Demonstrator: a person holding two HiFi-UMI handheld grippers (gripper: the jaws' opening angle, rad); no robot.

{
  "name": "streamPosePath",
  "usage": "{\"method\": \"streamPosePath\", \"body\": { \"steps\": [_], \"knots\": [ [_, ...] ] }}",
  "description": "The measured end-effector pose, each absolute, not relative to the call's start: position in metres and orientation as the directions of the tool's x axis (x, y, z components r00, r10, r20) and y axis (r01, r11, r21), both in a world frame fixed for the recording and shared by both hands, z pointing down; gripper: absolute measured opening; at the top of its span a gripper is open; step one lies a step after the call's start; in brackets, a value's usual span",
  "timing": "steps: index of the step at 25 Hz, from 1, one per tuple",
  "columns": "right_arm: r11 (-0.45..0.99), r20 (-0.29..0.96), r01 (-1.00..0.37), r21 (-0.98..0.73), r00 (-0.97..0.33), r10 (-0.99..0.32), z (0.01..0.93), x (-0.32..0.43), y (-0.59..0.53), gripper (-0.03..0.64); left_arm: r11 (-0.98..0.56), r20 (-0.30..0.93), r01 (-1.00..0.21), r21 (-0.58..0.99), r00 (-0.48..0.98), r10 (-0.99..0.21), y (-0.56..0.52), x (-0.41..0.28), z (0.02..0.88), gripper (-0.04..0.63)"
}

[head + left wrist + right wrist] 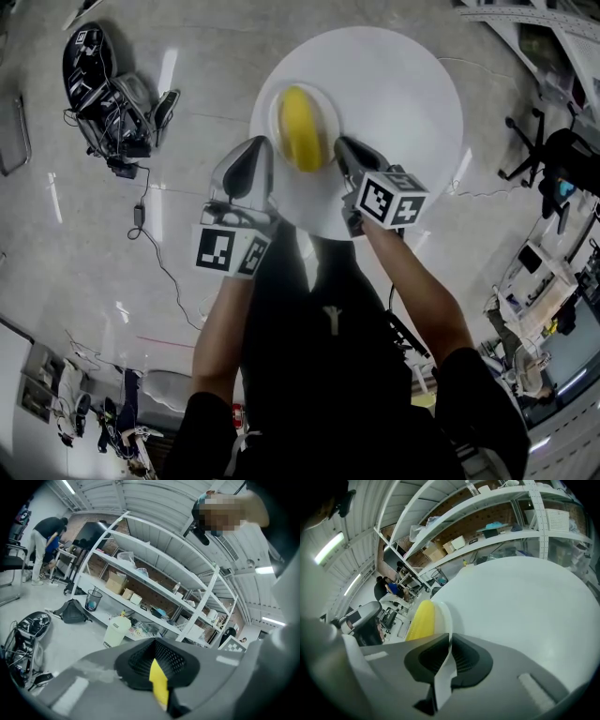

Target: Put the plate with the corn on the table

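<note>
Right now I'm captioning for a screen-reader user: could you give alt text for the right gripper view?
The right tool is clamped on the rim of a white plate holding yellow corn. A round white table fills the view beyond, with shelves behind.

Left gripper [158, 682]: jaws closed down, black ribbed pads [137, 662] pinching a thin yellow strip [159, 686] seen edge-on; can't tell what the strip is. Behind it a white shelving rack [154, 581] runs across. Cardboard boxes [116, 582] sit on its middle shelf, a white bin [116, 630] is on the floor at the rack's foot, and a mesh wastebasket [93, 600] and black backpack [73, 611] are on the floor further left. Far left, a person [44, 543] bends over a desk; black cabled gear [26, 630] lies on the floor near them.
</note>
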State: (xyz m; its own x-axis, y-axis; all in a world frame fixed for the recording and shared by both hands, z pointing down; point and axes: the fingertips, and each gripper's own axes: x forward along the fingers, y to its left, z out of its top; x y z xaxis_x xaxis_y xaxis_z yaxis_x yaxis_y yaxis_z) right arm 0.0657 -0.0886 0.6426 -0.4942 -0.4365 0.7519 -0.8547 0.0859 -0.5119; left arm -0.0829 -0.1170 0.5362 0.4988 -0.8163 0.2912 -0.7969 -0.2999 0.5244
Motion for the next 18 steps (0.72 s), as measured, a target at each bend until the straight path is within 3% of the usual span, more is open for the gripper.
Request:
{"method": "streamPosePath", "body": {
  "steps": [18],
  "knots": [
    [0.148,0.708,-0.837,-0.526,-0.528,-0.47,0.609,0.061,-0.088,0.009,-0.299,0.275,-0.809,0.506,0.48,-0.833,-0.102,-0.076,0.51,0.002]
  ]
}}
